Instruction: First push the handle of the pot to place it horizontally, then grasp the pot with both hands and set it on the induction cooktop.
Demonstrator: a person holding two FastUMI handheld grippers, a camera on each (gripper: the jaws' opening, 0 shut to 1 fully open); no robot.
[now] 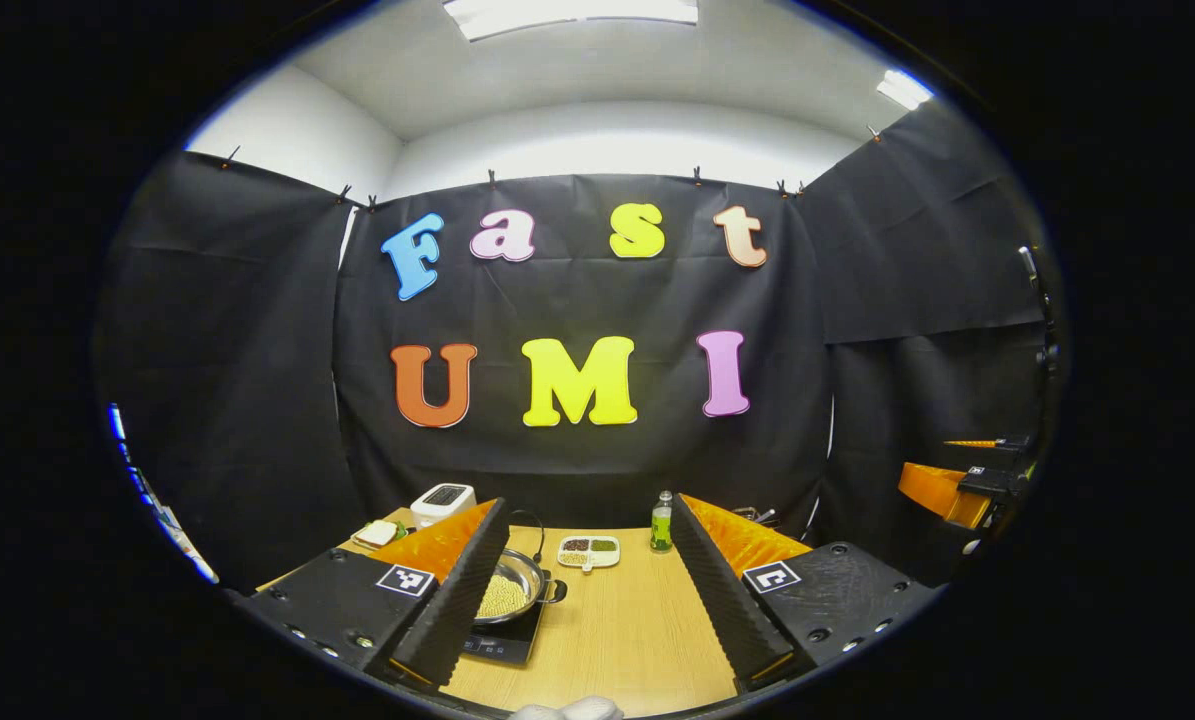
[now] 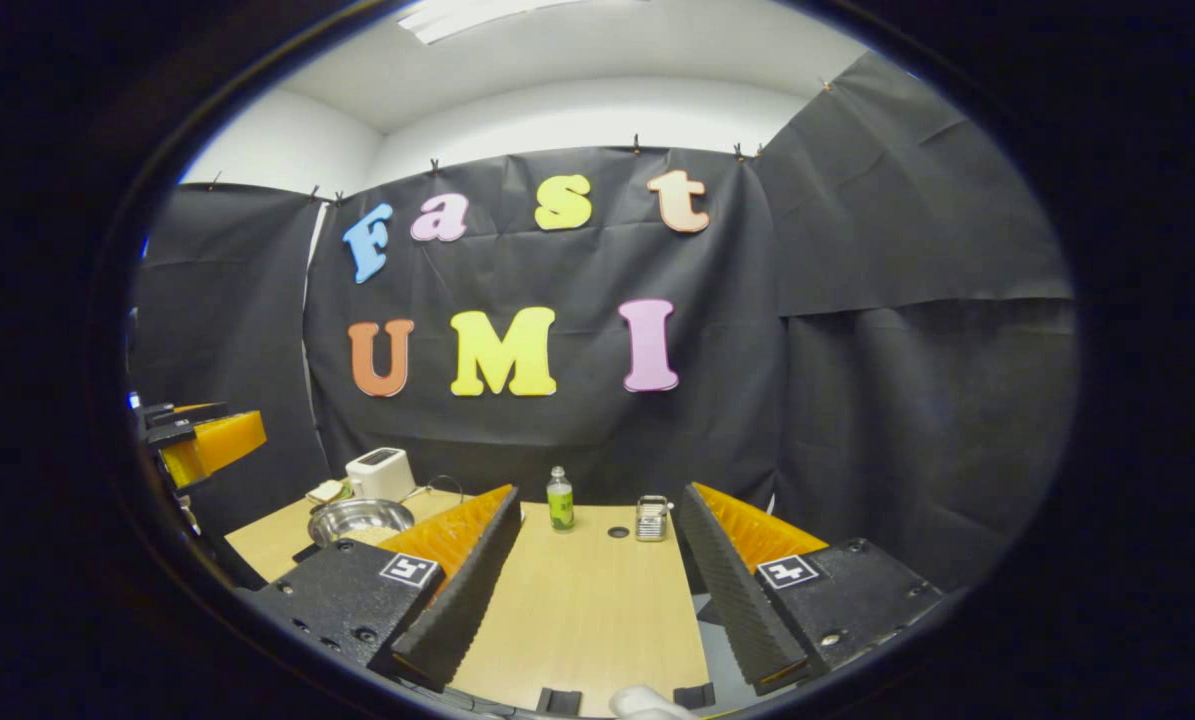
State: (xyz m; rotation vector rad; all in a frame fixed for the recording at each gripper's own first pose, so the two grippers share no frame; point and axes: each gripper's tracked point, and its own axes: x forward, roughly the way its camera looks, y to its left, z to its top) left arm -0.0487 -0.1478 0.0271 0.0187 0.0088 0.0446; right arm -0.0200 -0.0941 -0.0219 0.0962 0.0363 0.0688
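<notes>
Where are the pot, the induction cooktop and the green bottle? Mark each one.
pot [image 1: 517,573]: left gripper view, steel rim.
induction cooktop [image 1: 505,645]: left gripper view, front panel.
green bottle [image 2: 559,508]: right gripper view, label.

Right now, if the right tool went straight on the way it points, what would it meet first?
Likely nothing soon: the right tool, open, points along bare table. Farther on stand a green bottle and a small metal rack; depth is unclear.

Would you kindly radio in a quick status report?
Left gripper and right gripper open, empty. Pot sits on induction cooktop. Nothing blocking.
</notes>
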